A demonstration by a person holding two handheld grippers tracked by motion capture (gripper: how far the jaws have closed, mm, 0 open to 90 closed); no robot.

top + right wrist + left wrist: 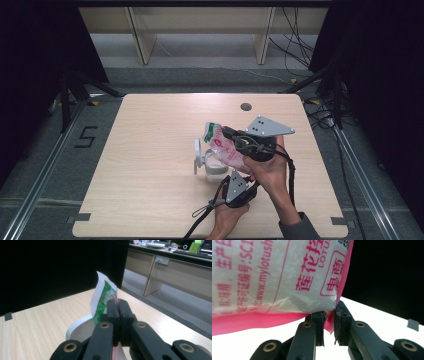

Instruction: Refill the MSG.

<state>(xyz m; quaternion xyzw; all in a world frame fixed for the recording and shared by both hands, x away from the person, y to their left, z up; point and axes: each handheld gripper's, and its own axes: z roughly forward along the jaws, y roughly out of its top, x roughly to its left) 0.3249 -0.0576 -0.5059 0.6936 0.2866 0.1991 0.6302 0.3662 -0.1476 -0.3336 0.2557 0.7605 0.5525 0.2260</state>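
**Two grippers clamped on one bag**

Both tools pinch the pink bag (226, 148) tilted above the white container (214, 166): left gripper (328, 323) nips its bottom corner, right gripper (118, 315) shuts tight on its edge. Printed lettering reads only from the left gripper view.

The right claw (117, 305) has its black jaws pressed together on the edge of a white, green and pink plastic bag (103, 296), which rises just beyond the tips, above a white container rim (75, 328) on the wooden bench (37, 325).
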